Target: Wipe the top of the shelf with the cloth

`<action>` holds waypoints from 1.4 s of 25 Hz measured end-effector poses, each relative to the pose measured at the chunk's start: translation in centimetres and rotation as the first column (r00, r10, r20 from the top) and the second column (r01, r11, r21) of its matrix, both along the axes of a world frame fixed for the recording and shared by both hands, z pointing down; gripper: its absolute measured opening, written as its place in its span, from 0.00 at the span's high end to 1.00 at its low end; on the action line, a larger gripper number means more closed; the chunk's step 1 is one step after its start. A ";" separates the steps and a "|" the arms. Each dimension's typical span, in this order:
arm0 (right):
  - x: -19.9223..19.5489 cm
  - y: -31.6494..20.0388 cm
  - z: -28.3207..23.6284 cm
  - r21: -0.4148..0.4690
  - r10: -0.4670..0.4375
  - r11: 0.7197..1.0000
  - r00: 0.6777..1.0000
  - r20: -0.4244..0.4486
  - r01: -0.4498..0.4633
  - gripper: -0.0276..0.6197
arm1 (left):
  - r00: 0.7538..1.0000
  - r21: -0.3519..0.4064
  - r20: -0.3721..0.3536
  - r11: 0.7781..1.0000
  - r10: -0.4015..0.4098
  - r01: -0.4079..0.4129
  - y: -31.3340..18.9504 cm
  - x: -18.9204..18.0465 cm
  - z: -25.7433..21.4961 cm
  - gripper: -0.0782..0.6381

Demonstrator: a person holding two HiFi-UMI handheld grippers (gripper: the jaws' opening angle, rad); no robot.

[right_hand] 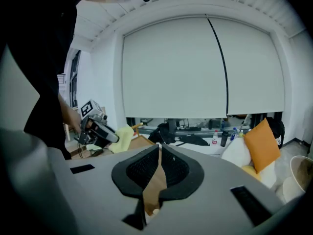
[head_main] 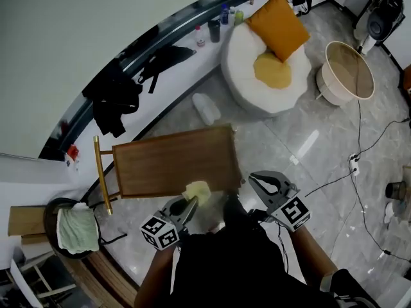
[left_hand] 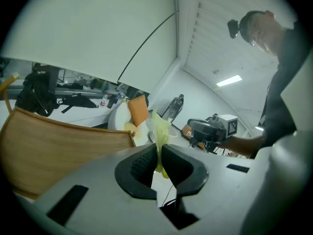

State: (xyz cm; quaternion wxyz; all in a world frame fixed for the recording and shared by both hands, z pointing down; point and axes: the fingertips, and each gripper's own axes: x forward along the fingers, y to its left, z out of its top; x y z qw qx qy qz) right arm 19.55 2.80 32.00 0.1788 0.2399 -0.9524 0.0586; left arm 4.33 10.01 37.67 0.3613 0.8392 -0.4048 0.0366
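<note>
The grey marble-look floor (head_main: 308, 140) fills most of what you see from the head. In the middle of it stands the brown rectangular wooden shelf (head_main: 170, 162), its flat top facing you. Beyond its far right corner sits the white round beanbag seat (head_main: 247, 63), with an orange square cushion (head_main: 279, 25) leaning on its far side. To the right of that is a round beige basket (head_main: 348, 71).

Your left tool (left_hand: 159, 151) is clamped on the pale yellow cloth (head_main: 198, 190). Its two dark pads pinch the fabric between them, and a crumpled tuft stands up above the tips. You are holding the cloth at the near edge of the shelf top, towards its right end. Whether the fabric presses on the wood cannot be told.

Your right tool (right_hand: 160, 150) has its pads drawn together, with nothing gripped between them. It sits just off the near right corner of the shelf, over the floor and apart from the cloth.
</note>
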 end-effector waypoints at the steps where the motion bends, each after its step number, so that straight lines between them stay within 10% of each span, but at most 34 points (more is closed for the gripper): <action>1: 0.2 -1.3 0.5 -0.005 -0.006 1.000 1.000 0.000 0.006 0.91 | 1.000 -0.016 -0.003 1.000 -0.007 0.007 -1.1 0.3 0.4 0.85; 12: -1.7 -12.2 6.2 -0.028 -0.081 0.996 0.997 0.013 0.082 0.91 | 1.000 -0.174 0.002 0.984 0.030 -0.029 -12.0 4.6 7.4 0.85; 35: -4.3 -16.8 17.8 -0.138 0.100 0.984 0.991 -0.086 -0.111 0.91 | 0.990 -0.413 0.139 0.910 0.036 0.024 -22.4 7.3 20.3 0.85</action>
